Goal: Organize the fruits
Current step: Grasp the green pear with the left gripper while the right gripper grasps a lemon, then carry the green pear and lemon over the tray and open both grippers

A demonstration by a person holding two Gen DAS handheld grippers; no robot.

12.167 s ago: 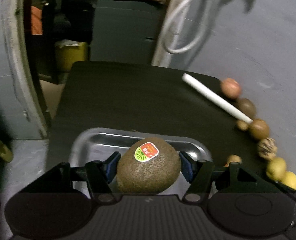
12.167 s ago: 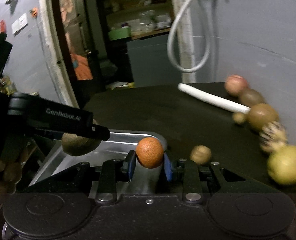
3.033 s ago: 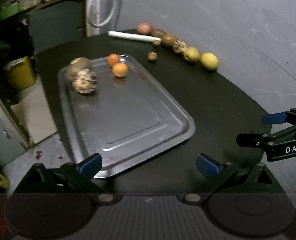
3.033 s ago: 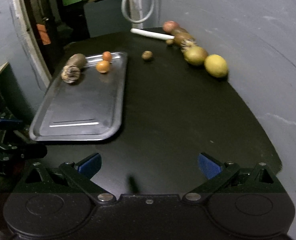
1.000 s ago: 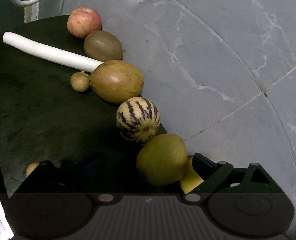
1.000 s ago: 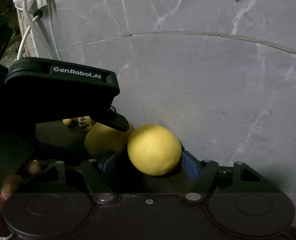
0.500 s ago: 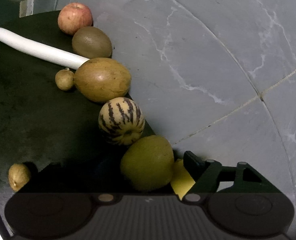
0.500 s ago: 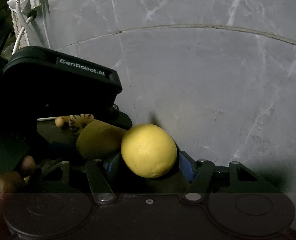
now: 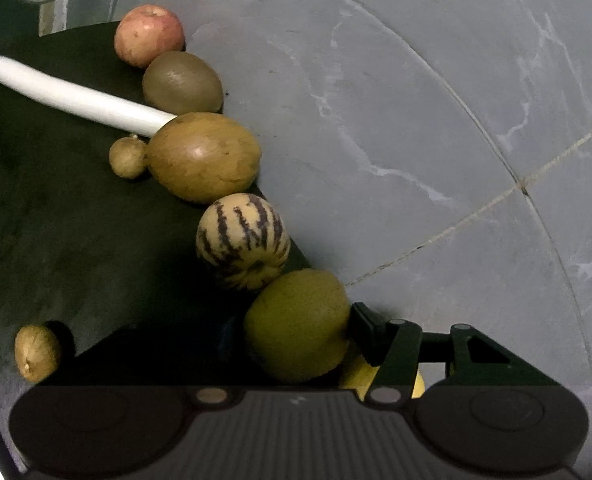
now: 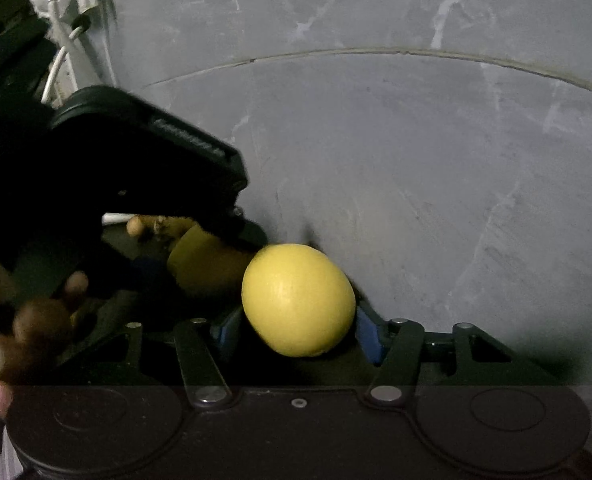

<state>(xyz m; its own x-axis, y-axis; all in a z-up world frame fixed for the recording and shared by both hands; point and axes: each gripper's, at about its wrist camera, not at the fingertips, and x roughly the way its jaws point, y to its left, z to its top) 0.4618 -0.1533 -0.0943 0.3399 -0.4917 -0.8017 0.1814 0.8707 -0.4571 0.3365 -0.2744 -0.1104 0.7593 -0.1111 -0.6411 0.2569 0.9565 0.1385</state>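
The left tool (image 9: 296,330) is gripping the green fruit (image 9: 297,326) at the counter (image 9: 56,220) edge, beside the wall (image 9: 415,120). The right tool (image 10: 296,330) is clamping the yellow lemon (image 10: 298,299) between its blue pads (image 10: 365,334), just beside the green fruit. Along the wall, the striped melon (image 9: 243,241), brown fruit (image 9: 204,157), kiwi (image 9: 182,82) and apple (image 9: 149,35) are sitting in a row, with a white tube (image 9: 76,98) nearby.
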